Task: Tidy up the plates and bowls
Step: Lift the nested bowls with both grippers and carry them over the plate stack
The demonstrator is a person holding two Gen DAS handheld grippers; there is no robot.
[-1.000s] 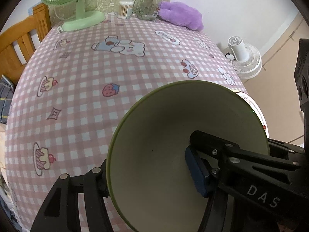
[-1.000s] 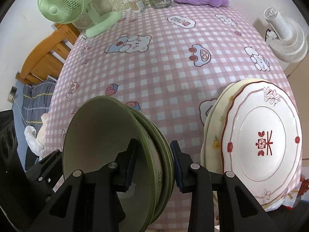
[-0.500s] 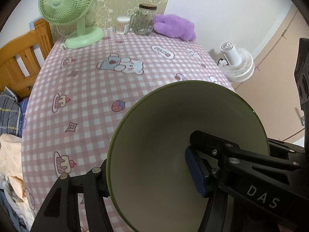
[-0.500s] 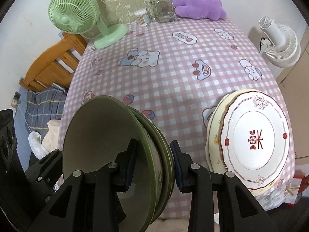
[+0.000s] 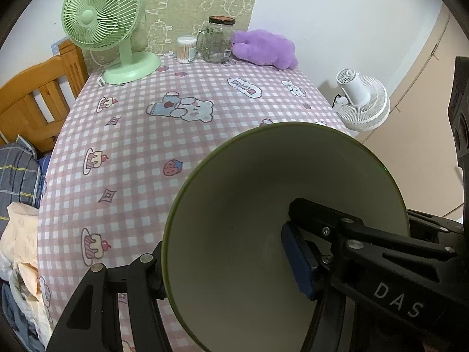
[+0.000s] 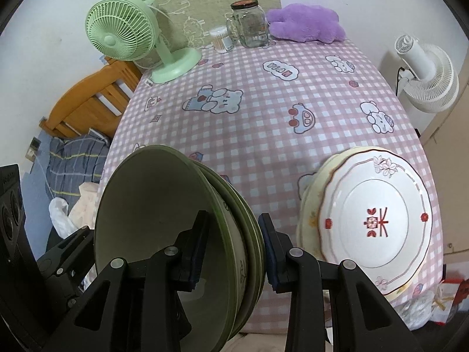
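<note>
Even, soft indoor light, faint shadows, strong fisheye bending and dark vignetted corners.

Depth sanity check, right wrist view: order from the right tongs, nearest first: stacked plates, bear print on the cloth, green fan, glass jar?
1. stacked plates, near table edge, right of the right tongs.
2. bear print, mid-table.
3. green fan, far left; glass jar, far centre. Too close to rank.

The bowl stack (image 6: pixel 176 234) runs off the bottom edge, and the lower plate (image 6: pixel 310 205) is mostly covered by the top plate (image 6: pixel 378 217).
</note>
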